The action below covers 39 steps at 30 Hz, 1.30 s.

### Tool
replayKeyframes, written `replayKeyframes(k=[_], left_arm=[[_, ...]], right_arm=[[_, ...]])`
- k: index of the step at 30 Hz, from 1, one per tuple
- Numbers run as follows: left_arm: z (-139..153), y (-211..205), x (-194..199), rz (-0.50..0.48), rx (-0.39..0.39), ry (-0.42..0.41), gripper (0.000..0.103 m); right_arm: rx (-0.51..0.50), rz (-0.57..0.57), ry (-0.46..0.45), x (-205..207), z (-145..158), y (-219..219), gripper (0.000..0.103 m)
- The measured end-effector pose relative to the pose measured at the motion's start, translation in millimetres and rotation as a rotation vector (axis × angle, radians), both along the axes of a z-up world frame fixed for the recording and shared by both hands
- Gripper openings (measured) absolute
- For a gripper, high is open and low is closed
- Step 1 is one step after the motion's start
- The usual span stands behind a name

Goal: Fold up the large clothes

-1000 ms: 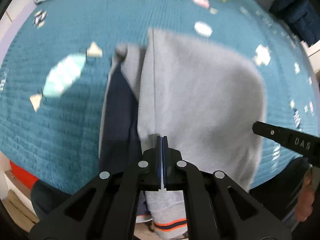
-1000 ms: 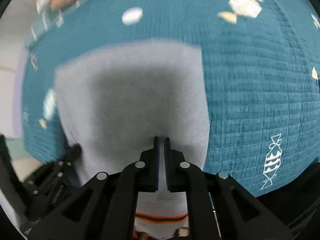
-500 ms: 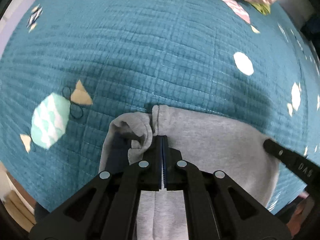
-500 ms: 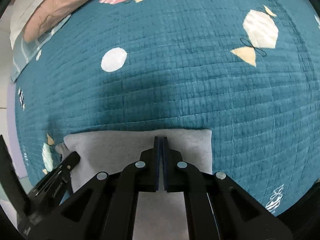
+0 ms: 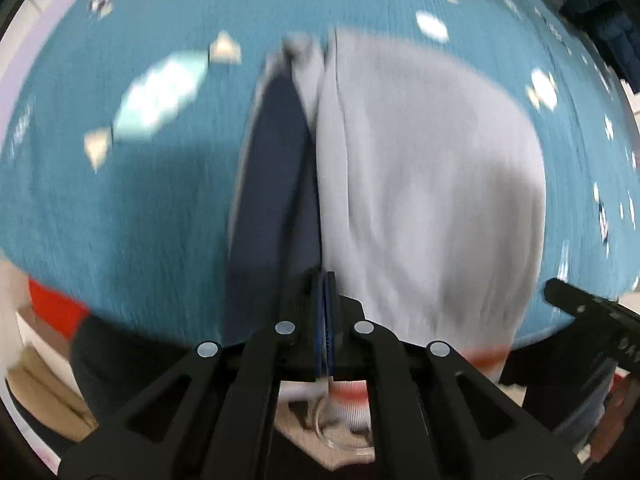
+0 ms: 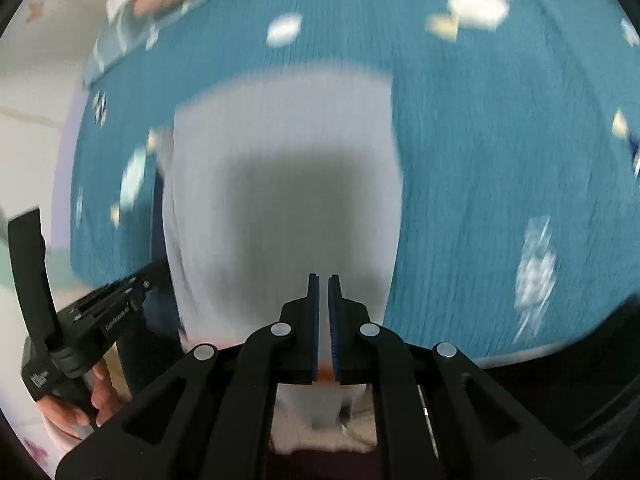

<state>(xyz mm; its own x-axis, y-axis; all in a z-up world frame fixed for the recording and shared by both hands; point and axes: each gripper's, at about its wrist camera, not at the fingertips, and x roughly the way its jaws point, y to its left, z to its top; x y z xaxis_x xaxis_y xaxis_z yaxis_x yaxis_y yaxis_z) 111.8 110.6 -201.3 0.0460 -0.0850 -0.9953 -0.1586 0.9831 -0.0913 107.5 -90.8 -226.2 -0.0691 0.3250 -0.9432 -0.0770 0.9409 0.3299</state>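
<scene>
Pulling back: both claws sit at the near bed edge again, where half a second ago their tips met the garment's far hem. Left gripper (image 5: pixel 325 280) clenched, right gripper (image 6: pixel 323 280) clenched to a slit; can't tell if either pinches cloth. Grey garment (image 5: pixel 432 168) lies flat on the teal quilt (image 5: pixel 120 220), near end hanging off, navy panel (image 5: pixel 276 168) on its left. Likely smoothing; no fold made yet. No containers in view.
</scene>
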Motion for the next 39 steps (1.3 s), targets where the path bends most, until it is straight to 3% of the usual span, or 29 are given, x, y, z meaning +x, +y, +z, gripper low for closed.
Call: replayKeyframes(k=[2, 4, 6, 11, 13, 14, 17, 21, 25, 27, 34, 39], left_arm=[[-8.8, -3.0, -15.9, -0.007, 0.037, -0.004, 0.003], [-34.9, 0.4, -27.1, 0.016, 0.029, 0.028, 0.002], [-38.8, 0.3, -28.4, 0.024, 0.033, 0.003, 0.003], [-33.6, -6.9, -28.2, 0.015, 0.052, -0.006, 0.002], [-27.9, -9.6, -33.1, 0.005, 0.048, -0.008, 0.011], [-23.7, -7.7, -38.7, 0.004, 0.052, -0.007, 0.022], [-9.8, -1.9, -49.2, 0.014, 0.097, -0.022, 0.05], [-0.3, 10.0, -55.0, 0.056, 0.062, -0.035, 0.063], [13.5, 13.0, -59.6, 0.05, 0.107, -0.076, 0.081], [22.3, 16.2, -56.9, 0.053, 0.069, -0.102, 0.09], [42.2, 11.2, -42.4, 0.027, 0.063, -0.16, 0.091], [30.0, 15.1, -17.4, -0.03, -0.006, -0.174, 0.091]], right_arm=[[0.002, 0.032, 0.063, -19.7, -16.7, 8.3, 0.005], [-0.061, 0.048, 0.062, -24.3, -33.7, 15.8, 0.001], [-0.085, 0.035, 0.08, -22.3, -47.3, 19.2, 0.001], [-0.081, 0.042, 0.056, -16.1, -31.1, 24.2, 0.005], [-0.071, 0.041, 0.049, -20.1, -22.2, 17.5, 0.006], [-0.064, 0.037, 0.044, -19.6, -17.9, 15.1, 0.014], [-0.044, 0.013, -0.02, -15.9, 4.4, 5.7, 0.056], [-0.028, -0.028, -0.15, -9.7, 34.6, -6.0, 0.082], [-0.011, -0.082, -0.191, -9.7, 38.2, -18.4, 0.089], [-0.008, -0.111, -0.183, -9.1, 33.2, -25.1, 0.091], [-0.02, -0.199, -0.189, -7.8, 21.2, -39.9, 0.094], [0.1, -0.26, -0.198, 1.7, 14.7, -52.2, 0.095]])
